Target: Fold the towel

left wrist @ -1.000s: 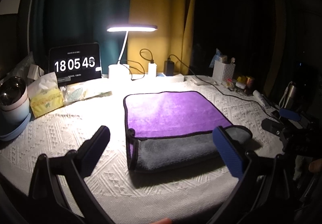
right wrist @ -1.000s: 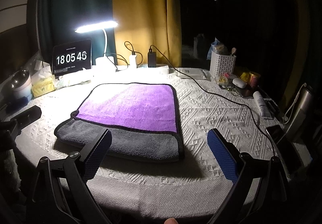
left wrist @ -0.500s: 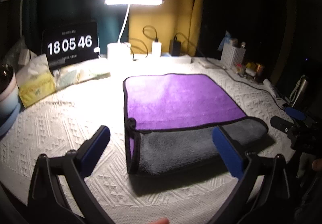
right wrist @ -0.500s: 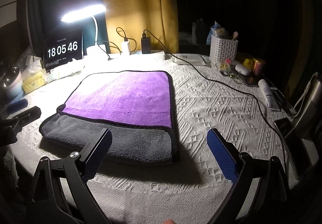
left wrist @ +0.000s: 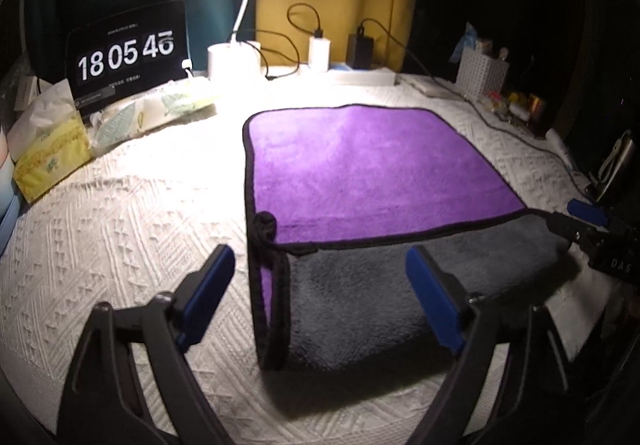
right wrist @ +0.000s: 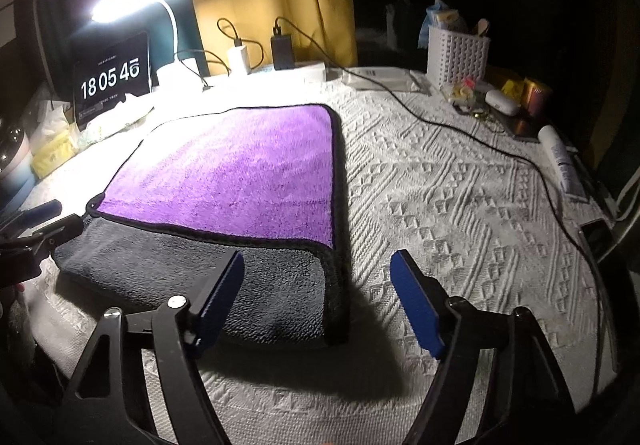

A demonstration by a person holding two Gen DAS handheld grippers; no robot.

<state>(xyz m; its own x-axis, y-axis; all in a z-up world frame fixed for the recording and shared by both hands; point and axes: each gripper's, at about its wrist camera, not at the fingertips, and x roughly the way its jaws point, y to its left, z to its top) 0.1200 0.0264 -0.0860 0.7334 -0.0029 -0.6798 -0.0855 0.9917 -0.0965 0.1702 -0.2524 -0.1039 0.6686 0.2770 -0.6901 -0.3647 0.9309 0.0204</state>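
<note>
A purple towel [left wrist: 368,169] with black trim lies on the white textured tablecloth [left wrist: 120,229]; its near edge is folded over and shows a grey band [left wrist: 400,285]. It also shows in the right wrist view [right wrist: 240,173] with the grey band [right wrist: 192,265]. My left gripper [left wrist: 320,297] is open, its fingers straddling the towel's near left corner, just above it. My right gripper [right wrist: 316,301] is open, straddling the near right corner. Each gripper shows at the other view's edge: the right gripper [left wrist: 588,221] and the left gripper [right wrist: 40,221].
A lit desk lamp [left wrist: 240,45], a clock display [left wrist: 128,53], tissue packs [left wrist: 52,149] and chargers with cables [right wrist: 280,45] stand at the back. A white basket [right wrist: 456,53], small items and a tube [right wrist: 560,161] lie on the right, with a cable [right wrist: 480,141] across the cloth.
Both grippers have moved forward and down toward the towel's near corners. The towel has not moved.
</note>
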